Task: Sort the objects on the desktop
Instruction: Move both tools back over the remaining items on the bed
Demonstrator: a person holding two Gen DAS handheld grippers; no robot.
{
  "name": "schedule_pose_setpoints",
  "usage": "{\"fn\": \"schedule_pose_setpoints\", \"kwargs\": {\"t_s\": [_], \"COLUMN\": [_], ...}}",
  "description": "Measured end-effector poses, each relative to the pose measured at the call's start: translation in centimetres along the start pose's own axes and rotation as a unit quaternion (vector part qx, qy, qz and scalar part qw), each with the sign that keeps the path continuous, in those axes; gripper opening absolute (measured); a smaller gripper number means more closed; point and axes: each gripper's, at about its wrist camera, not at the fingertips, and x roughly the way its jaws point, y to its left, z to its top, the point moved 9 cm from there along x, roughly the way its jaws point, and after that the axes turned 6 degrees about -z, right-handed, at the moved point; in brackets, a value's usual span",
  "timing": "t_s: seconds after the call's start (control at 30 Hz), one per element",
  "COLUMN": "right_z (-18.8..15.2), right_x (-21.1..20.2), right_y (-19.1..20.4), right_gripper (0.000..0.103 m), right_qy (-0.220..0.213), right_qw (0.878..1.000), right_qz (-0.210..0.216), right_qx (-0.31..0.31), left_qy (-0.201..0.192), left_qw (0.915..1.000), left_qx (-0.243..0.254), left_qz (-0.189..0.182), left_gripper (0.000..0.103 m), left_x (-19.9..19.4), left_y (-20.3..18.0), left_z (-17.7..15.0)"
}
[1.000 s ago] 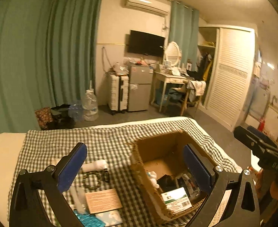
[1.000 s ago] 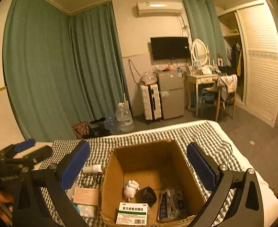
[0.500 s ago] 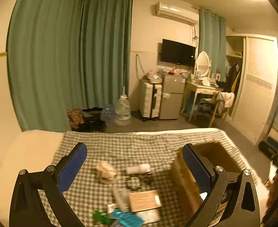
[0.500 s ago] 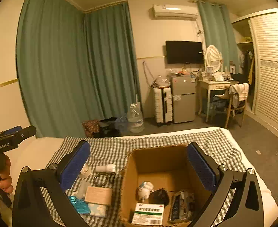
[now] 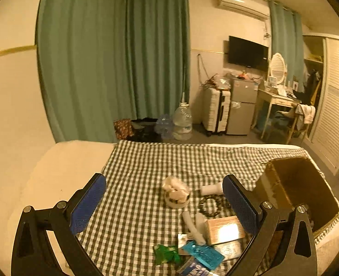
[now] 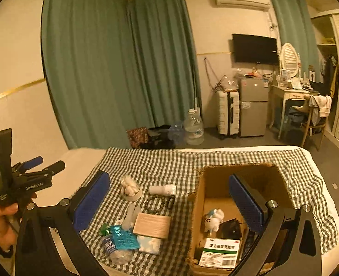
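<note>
- Plainly, in the left wrist view the left gripper (image 5: pixel 163 203) hangs with its blue-padded fingers spread wide and empty above the green-and-white checked cloth (image 5: pixel 146 161). A small pale cup of crumpled tissue (image 5: pixel 176 195) stands mid-cloth; the open brown cardboard box (image 5: pixel 296 191) at the cloth's right edge is partly hidden behind the right finger, contents unreadable.
- In the right wrist view the right gripper (image 6: pixel 169 203) is likewise wide apart, holding nothing. A green-striped white medicine carton (image 6: pixel 220 251) lies in the box's near corner; the bottom frame edge cuts off a clear plastic bottle (image 6: pixel 114 250).

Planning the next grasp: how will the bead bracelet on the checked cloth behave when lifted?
The bead bracelet is a loose ring of beads, so it will probably droop and swing. It looks small and light. Rounded beads may slip between the flat pads.
</note>
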Motion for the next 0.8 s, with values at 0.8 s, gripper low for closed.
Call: {"fn": "schedule_pose_setpoints", "kwargs": {"t_s": [0.8], "right_z": [-10.0], "right_x": [15.6], "right_y": [7.3], "right_gripper": [0.103], "right_qy": [0.154], "right_qw": [0.987], "right_qz": [0.019], "right_qx": [-0.051], "left_qy": [0.253], "left_qw": [0.9669], "left_qx": [-0.037], "left_qz": [0.004], "left_gripper": [0.103], "left_x": [11.0], "left_y": [4.8], "left_z": [-13.4]}}
